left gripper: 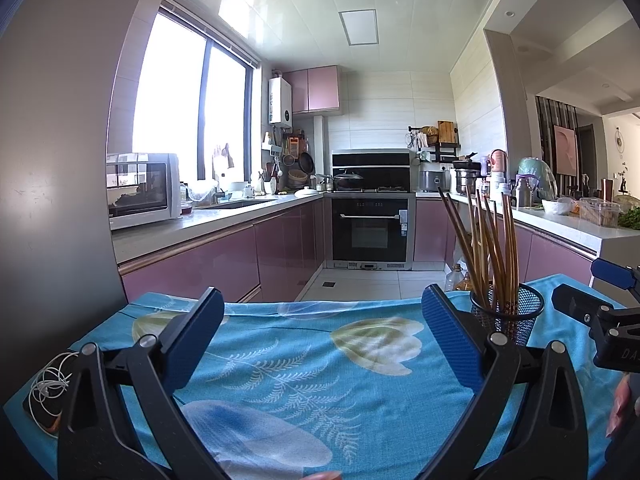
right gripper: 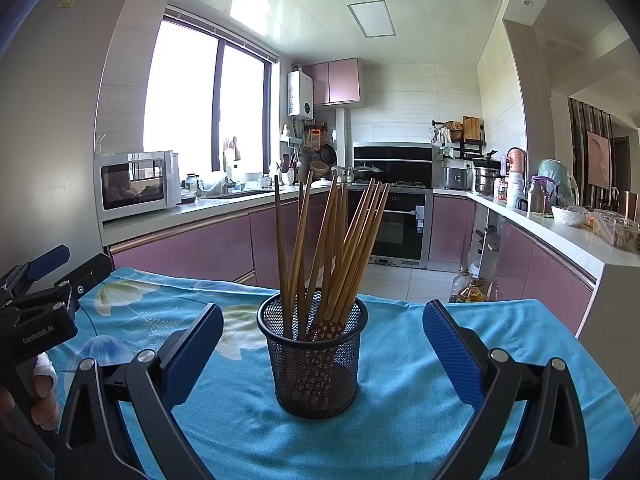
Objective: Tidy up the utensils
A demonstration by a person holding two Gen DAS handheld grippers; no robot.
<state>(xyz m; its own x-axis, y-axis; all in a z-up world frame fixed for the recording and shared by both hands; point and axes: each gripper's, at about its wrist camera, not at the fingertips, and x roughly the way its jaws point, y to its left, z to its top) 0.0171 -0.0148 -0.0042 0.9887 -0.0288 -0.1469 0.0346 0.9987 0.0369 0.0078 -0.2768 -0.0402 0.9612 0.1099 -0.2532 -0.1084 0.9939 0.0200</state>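
Observation:
A black mesh cup stands upright on a table under a blue floral cloth. Several wooden chopsticks stand in it, fanned out. My right gripper is open and empty, its blue pads on either side of the cup and a little nearer to me, not touching it. My left gripper is open and empty over bare cloth; the cup with its chopsticks stands just right of its right finger. The right gripper also shows at the left wrist view's right edge.
A coiled white cable on a dark object lies at the table's left edge. Beyond the table's far edge is a kitchen floor with pink cabinets, an oven and counters. Oil bottles stand on the floor at right.

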